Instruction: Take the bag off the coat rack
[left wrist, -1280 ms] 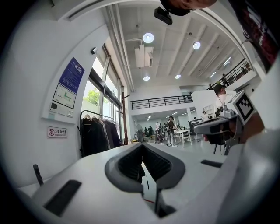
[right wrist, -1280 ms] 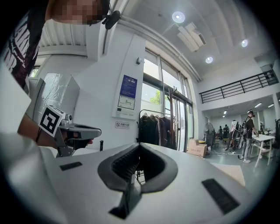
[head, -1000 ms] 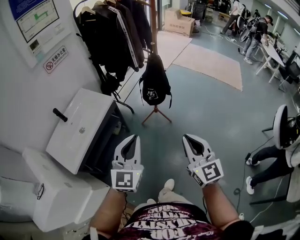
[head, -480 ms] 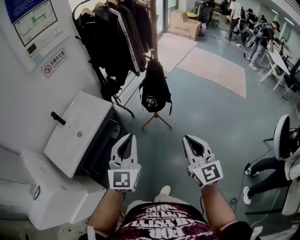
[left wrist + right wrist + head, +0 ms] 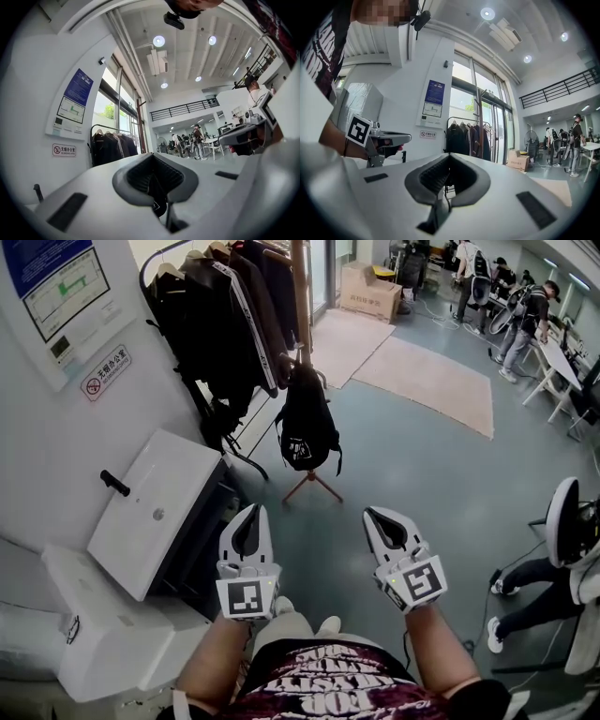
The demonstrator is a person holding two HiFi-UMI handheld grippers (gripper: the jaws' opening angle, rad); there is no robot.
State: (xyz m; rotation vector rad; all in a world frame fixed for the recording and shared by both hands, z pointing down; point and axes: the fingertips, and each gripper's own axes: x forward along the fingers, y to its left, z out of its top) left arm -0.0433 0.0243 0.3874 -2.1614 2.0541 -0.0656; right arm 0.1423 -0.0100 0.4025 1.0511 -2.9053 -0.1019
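Well short of the coat rack (image 5: 300, 296), the left gripper (image 5: 248, 514) and right gripper (image 5: 377, 517) both sit closed and empty. Ahead, roughly between them, the bag (image 5: 306, 423) hangs upright against the rack's pole, seemingly slightly nearer the left gripper.

One bag (image 5: 306, 427), one coat rack (image 5: 301, 296), two claws (image 5: 249, 514) (image 5: 373, 517), one cardboard box (image 5: 367, 292).

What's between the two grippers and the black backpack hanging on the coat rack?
In the head view, only bare grey floor and the coat rack's wooden feet lie between the left gripper, the right gripper and the backpack.
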